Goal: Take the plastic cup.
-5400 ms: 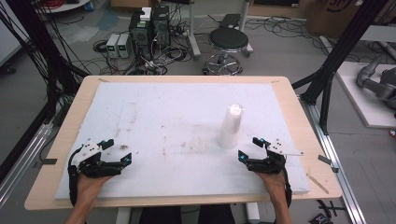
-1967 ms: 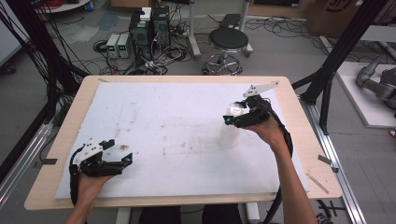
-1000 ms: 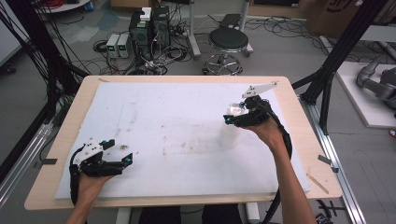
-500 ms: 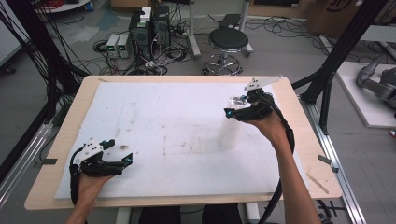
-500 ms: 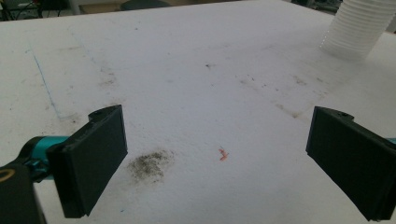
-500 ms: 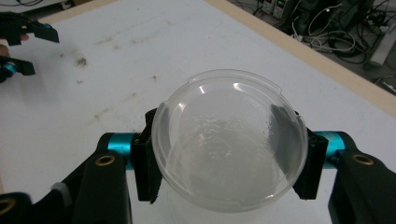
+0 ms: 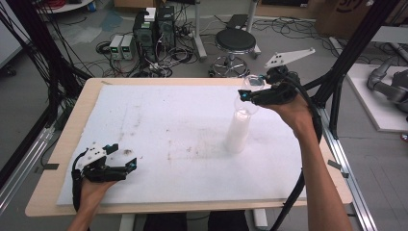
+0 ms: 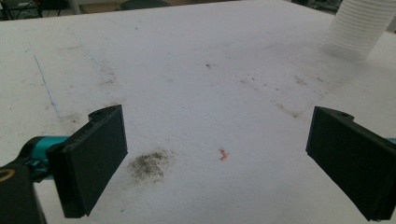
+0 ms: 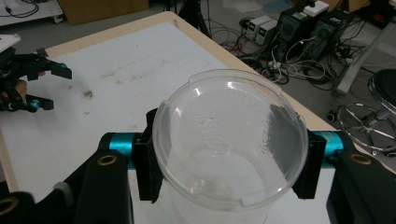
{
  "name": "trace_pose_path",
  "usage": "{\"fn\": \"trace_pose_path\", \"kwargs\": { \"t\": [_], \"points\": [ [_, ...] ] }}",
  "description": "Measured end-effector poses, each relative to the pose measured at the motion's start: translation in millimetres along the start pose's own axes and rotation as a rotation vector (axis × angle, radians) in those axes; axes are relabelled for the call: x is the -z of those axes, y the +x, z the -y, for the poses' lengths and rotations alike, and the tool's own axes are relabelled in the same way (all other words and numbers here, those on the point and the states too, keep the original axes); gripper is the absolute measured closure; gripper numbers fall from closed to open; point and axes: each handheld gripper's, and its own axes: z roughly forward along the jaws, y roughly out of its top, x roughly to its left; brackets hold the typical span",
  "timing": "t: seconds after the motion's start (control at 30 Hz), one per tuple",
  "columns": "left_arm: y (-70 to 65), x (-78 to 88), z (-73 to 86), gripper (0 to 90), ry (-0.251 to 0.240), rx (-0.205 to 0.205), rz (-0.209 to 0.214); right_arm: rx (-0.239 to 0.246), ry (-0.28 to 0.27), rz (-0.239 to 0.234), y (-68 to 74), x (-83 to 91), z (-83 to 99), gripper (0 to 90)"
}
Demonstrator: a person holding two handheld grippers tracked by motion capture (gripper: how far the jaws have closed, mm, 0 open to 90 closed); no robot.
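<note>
White table (image 7: 159, 120): your right gripper (image 7: 251, 94) clamps a clear cup (image 7: 246, 98) above the stack (image 7: 238, 132); your left gripper (image 7: 126, 166) rests, jaws apart.

One camera sits high above the near side and looks forward and down at the whole white surface (image 7: 159, 125). A second camera rides on the left hand-held gripper (image 7: 107, 163), very low and close, looking across the surface. A third rides on the right hand-held gripper (image 7: 260, 94), higher up, looking down and back. All three see the surface.
</note>
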Motion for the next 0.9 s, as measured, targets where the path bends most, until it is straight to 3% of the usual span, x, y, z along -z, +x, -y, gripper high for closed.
{"fn": "trace_pose_path", "kwargs": {
  "t": [0.13,0.23,0.27,0.43,0.6,0.9],
  "points": [
    [0.0,-0.1,0.0,5.2,0.0,0.0,0.001,0.003,-0.013,-0.005,1.5,4.9,-1.8,41.2],
    [0.3,-0.3,0.0,5.2,-0.001,0.005,0.003,0.016,-0.031,-0.037,6.8,7.4,0.4,41.3],
    [0.6,-0.6,-0.1,5.2,0.003,0.008,0.005,0.022,-0.044,-0.069,13.6,8.4,3.2,41.2],
    [0.9,-0.7,-0.2,5.2,0.005,0.011,0.003,0.052,-0.084,-0.127,29.8,7.0,11.3,41.3],
    [2.9,-0.9,-0.3,5.2,0.008,0.029,0.014,0.084,-0.133,-0.215,53.1,-0.5,28.5,41.3],
    [3.4,-1.4,-0.5,5.2,0.013,0.029,0.021,0.112,-0.183,-0.316,86.7,-17.9,64.8,41.4]
  ]
}}
